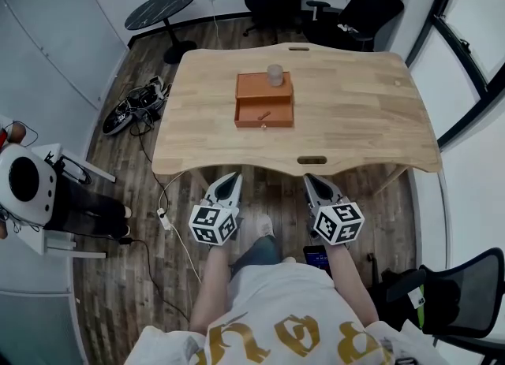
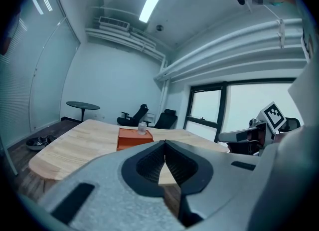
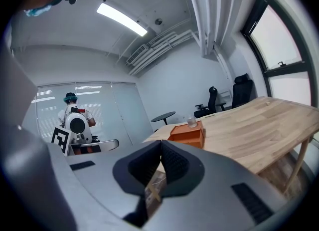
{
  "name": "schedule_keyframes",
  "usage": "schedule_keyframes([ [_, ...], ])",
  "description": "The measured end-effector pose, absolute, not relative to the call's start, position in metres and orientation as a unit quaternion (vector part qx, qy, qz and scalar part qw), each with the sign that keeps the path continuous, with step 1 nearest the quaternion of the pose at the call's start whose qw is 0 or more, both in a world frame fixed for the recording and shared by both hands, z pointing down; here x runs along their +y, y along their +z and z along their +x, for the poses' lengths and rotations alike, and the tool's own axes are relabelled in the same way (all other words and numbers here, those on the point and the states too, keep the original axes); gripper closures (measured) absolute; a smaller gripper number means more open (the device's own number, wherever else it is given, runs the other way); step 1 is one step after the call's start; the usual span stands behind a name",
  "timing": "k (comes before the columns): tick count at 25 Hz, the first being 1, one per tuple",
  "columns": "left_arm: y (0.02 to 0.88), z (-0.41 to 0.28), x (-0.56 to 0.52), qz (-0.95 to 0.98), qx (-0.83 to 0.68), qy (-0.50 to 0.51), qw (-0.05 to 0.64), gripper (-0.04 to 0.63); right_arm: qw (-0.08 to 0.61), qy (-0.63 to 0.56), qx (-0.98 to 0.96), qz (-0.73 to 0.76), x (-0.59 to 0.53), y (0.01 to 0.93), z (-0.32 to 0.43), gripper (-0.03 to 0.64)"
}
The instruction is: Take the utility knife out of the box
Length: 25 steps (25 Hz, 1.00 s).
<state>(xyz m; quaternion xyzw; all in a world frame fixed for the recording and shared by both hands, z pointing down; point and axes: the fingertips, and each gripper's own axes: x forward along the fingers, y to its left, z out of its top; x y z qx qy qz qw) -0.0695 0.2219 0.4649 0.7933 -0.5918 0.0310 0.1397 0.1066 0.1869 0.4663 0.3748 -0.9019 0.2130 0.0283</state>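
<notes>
An orange box [image 1: 264, 101] stands in the middle of the wooden table [image 1: 355, 111]. Its near half is open, and a small orange utility knife [image 1: 264, 116] lies inside. A clear glass [image 1: 274, 75] stands on the box's far, covered half. My left gripper [image 1: 233, 176] and right gripper [image 1: 309, 179] hover side by side just short of the table's near edge, both shut and empty. In the left gripper view the box [image 2: 134, 138] is far beyond the shut tips [image 2: 165, 143]. The right gripper view shows the box [image 3: 188, 134] ahead of its tips [image 3: 161, 143]; the knife is hidden there.
A round black side table [image 1: 160, 9] and black office chairs [image 1: 359, 10] stand beyond the table. Cables and gear [image 1: 134, 107] lie on the floor at left. A person with white equipment [image 1: 28, 182] stands at left. Another chair [image 1: 461, 292] is at lower right.
</notes>
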Motion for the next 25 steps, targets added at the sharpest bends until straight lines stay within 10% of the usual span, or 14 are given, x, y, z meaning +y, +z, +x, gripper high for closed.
schedule_keyframes([
  [25,0.492,-0.142,-0.066,0.81,-0.558,0.042,0.175,0.586,0.061,0.257,-0.852,0.451,-0.075,0.503,0.07,0.606],
])
